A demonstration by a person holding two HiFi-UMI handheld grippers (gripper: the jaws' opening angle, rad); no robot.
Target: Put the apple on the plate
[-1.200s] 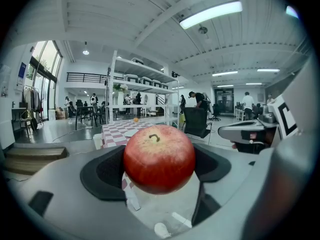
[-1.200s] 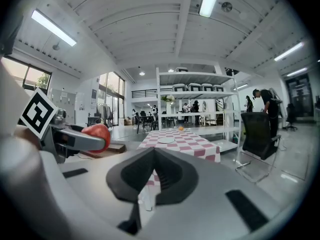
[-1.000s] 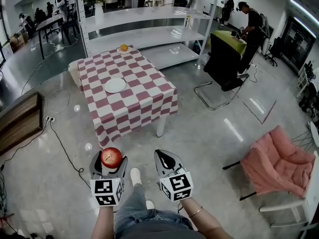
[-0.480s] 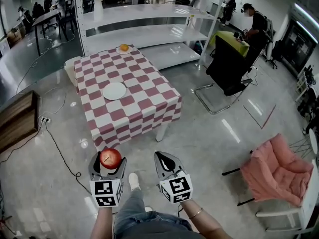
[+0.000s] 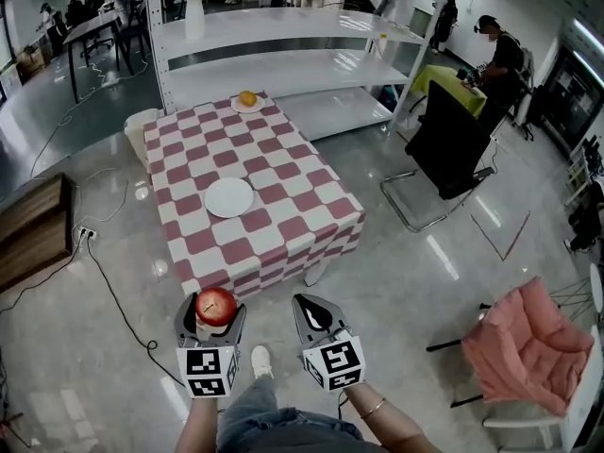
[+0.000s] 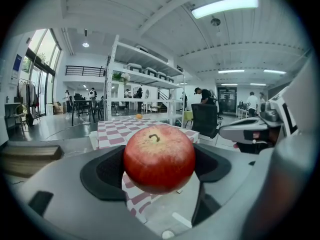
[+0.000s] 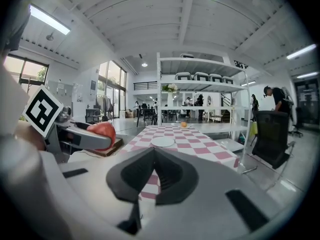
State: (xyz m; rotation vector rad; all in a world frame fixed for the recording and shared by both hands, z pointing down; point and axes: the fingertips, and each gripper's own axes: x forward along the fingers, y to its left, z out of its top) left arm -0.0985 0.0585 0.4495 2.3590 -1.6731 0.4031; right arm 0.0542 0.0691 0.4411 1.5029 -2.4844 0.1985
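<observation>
My left gripper (image 5: 215, 311) is shut on a red apple (image 5: 215, 305), which fills the middle of the left gripper view (image 6: 159, 158). It hangs over the floor just short of the near edge of the checked table (image 5: 293, 229). A white empty plate (image 5: 229, 197) lies near the table's middle, ahead of the apple, and shows small in the right gripper view as the plate (image 7: 163, 142). My right gripper (image 5: 315, 315) is shut and holds nothing, beside the left one. The apple (image 7: 101, 132) shows at the left in the right gripper view.
A small dish with an orange (image 5: 247, 99) sits at the table's far edge. White shelving (image 5: 283, 64) stands behind the table. A black chair (image 5: 445, 149) is to the right, a pink chair (image 5: 524, 347) at lower right, a wooden bench (image 5: 33, 234) at left. Cables trail on the floor.
I have walked closer to the table: it and the plate now sit nearer and larger in the head view. Both grippers keep their pose, apple still held.
</observation>
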